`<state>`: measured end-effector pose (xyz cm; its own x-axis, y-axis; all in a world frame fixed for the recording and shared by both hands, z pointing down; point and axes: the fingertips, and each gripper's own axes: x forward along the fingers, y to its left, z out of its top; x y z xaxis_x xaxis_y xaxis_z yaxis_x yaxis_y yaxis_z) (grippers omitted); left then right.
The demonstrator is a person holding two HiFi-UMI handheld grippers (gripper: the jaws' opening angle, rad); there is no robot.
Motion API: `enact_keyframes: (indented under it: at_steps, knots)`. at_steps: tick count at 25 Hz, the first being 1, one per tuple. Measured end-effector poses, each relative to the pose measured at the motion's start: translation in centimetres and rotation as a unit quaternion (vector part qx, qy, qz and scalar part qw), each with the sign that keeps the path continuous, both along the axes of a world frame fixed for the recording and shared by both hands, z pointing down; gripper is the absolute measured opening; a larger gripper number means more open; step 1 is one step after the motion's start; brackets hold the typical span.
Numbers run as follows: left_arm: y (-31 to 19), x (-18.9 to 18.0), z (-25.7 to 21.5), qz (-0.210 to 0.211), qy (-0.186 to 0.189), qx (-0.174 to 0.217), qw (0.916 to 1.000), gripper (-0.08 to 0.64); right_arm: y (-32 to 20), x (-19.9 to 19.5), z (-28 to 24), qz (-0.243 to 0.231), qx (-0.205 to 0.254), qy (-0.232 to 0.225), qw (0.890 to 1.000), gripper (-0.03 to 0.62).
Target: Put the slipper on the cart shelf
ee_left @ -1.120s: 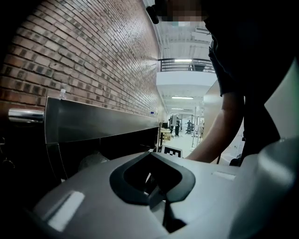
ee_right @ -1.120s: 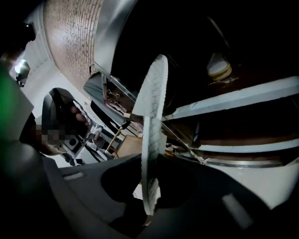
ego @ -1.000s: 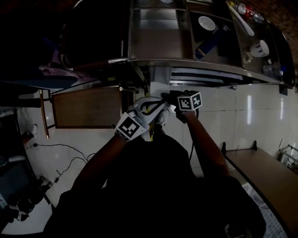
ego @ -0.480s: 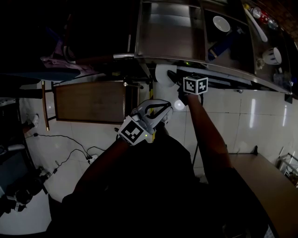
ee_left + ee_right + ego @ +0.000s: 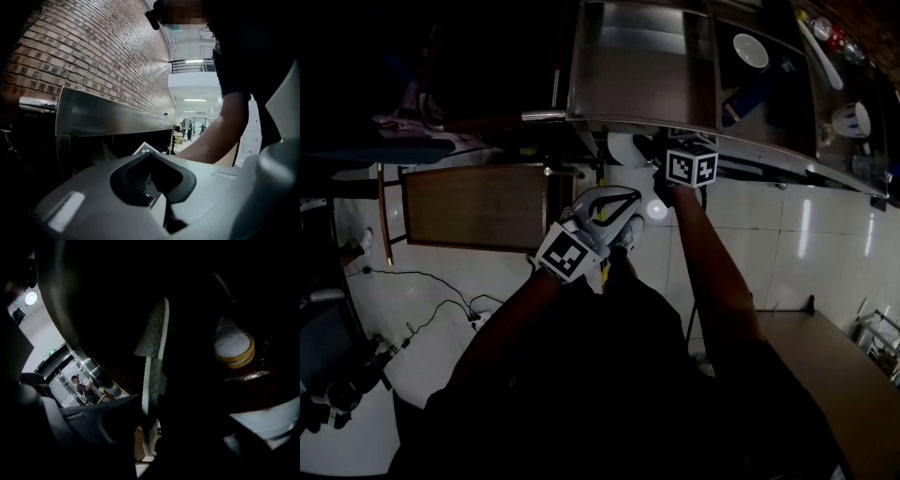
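The slipper (image 5: 152, 357) stands edge-on in the right gripper view, its textured pale sole toward me, in the dark space under the steel cart's (image 5: 675, 122) top. My right gripper (image 5: 150, 427) is shut on its near end. In the head view the right gripper (image 5: 661, 167) reaches under the cart's front rim, and a pale part of the slipper (image 5: 625, 148) shows just left of it. My left gripper (image 5: 605, 208) hangs below and left of it, over the floor. Its jaws look shut with nothing in them. The cart's steel panel (image 5: 108, 122) fills the left of the left gripper view.
A white bowl (image 5: 751, 50) and a cup (image 5: 853, 119) sit on the cart's top. A round white thing with a yellow rim (image 5: 233, 348) lies on the shelf, right of the slipper. A low wooden table (image 5: 473, 206) stands left of the cart. Cables (image 5: 441, 300) trail on the tiled floor.
My right gripper has moved from beside the left gripper forward to the cart's rim, carrying the slipper under the top. The left gripper has barely shifted.
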<state>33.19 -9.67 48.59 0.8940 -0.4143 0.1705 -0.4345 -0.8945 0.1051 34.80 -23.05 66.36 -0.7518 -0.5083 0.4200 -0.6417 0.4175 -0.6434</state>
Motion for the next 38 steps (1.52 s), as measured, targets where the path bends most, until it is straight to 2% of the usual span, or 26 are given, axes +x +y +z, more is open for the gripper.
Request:
enact_keyframes:
  at_steps: [3, 6, 12, 17, 21, 24, 27, 33, 38]
  knots:
    - [-0.7, 0.4, 0.4, 0.002, -0.002, 0.008, 1.0, 0.002, -0.5, 0.0, 0.1, -0.006, 0.008, 0.0, 1.0, 0.067]
    - [-1.0, 0.7, 0.6, -0.002, 0.002, -0.002, 1.0, 0.002, -1.1, 0.0, 0.1, -0.003, 0.026, 0.013, 1.0, 0.074]
    - [-1.0, 0.9, 1.1, 0.003, -0.002, -0.006, 1.0, 0.002, -3.2, 1.3, -1.5, 0.058, 0.107, 0.047, 0.992, 0.106]
    - [-1.2, 0.5, 1.3, -0.003, 0.001, -0.016, 0.9999, 0.002, -4.5, 2.5, -1.5, 0.084, 0.135, 0.093, 0.983, 0.278]
    - [-1.3, 0.2, 1.5, -0.003, 0.0, -0.018, 0.9998, 0.002, -5.1, 3.7, -1.8, 0.105, 0.166, 0.153, 0.968, 0.33]
    - [-1.4, 0.0, 1.4, -0.002, 0.002, -0.018, 0.9998, 0.002, -5.0, 4.4, -1.9, 0.116, 0.179, 0.179, 0.96, 0.36]
    - [-1.4, 0.0, 1.3, 0.001, 0.004, -0.017, 0.9999, 0.002, -4.0, 4.5, -2.1, 0.105, 0.188, 0.191, 0.958, 0.36]
    - [-1.0, -0.4, 0.7, 0.007, 0.0, -0.006, 1.0, 0.002, 1.2, 2.9, -2.9, 0.044, 0.199, 0.197, 0.959, 0.36]
    - [-0.2, -1.6, -0.6, 0.001, -0.01, 0.006, 0.9999, 0.002, 6.1, 1.6, -6.4, 0.007, 0.23, 0.18, 0.956, 0.36]
